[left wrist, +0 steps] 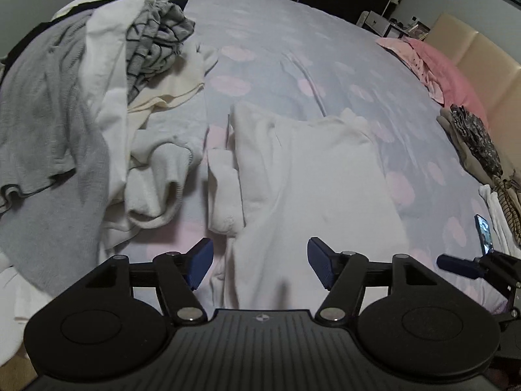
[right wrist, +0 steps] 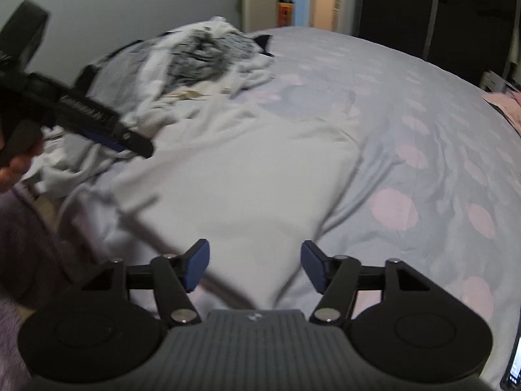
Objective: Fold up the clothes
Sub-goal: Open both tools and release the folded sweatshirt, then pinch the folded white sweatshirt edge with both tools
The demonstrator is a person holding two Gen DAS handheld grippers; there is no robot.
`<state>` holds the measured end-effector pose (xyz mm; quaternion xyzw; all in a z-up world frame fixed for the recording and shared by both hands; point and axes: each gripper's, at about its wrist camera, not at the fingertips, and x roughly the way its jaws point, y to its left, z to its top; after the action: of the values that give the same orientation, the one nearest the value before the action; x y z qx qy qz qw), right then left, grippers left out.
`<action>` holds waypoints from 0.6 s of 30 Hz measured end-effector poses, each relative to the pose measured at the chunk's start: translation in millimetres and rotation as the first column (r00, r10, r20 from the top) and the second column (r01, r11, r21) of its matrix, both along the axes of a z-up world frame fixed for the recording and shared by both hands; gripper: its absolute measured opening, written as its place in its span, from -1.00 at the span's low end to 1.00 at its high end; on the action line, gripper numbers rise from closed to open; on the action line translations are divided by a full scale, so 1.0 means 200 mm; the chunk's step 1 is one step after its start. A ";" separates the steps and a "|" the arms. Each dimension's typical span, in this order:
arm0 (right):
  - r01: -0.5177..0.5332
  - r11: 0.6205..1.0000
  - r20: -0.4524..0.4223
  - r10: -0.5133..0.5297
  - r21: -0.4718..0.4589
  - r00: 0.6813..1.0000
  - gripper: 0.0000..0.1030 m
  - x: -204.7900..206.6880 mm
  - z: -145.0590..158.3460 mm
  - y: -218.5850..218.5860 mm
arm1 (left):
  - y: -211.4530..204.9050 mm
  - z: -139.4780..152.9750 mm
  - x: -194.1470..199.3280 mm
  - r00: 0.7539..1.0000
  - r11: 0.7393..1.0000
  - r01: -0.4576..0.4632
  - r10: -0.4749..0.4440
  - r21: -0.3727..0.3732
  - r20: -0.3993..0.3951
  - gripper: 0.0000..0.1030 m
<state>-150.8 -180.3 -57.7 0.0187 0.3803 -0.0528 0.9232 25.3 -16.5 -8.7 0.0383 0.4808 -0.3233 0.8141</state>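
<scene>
A white garment (left wrist: 309, 176) lies spread on the bed, folded lengthwise, with a sleeve (left wrist: 224, 192) doubled over at its left edge. My left gripper (left wrist: 260, 264) hangs just above its near hem, jaws open, nothing between the pads. In the right wrist view the same white garment (right wrist: 247, 182) fills the middle. My right gripper (right wrist: 254, 265) stands open over its near corner, pads off the cloth. The left gripper's black body (right wrist: 81, 110) shows at the upper left of that view, held by a hand (right wrist: 13, 166). The tip of the right gripper (left wrist: 462, 265) shows at the right edge of the left wrist view.
A heap of unfolded clothes (left wrist: 81, 104), grey, white and checked, covers the left of the bed (left wrist: 293, 49). Folded dark items (left wrist: 472, 143) and a pink pillow (left wrist: 439, 65) lie along the right by the headboard. A phone (left wrist: 483, 233) rests at the right.
</scene>
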 end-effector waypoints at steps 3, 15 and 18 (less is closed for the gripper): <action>0.070 0.996 -0.017 -0.069 0.048 0.997 0.31 0.05 -0.02 -0.08 | 0.00 -0.06 0.04 0.999 0.999 -0.039 0.039 0.012 -0.015 0.21; 0.200 0.941 -0.128 -0.171 0.274 0.977 0.50 0.28 -0.19 -0.26 | 0.01 -0.26 0.19 0.975 0.988 -0.143 0.130 -0.059 -0.178 0.29; 0.226 0.910 -0.164 -0.179 0.348 0.970 0.50 0.32 -0.23 -0.32 | -0.01 -0.30 0.22 0.971 0.989 -0.137 0.123 -0.057 -0.206 0.38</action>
<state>-87.4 -243.4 -103.6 0.2252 0.4382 -0.0781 0.8667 70.0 -18.6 -69.6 -0.0550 0.5507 -0.2883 0.7814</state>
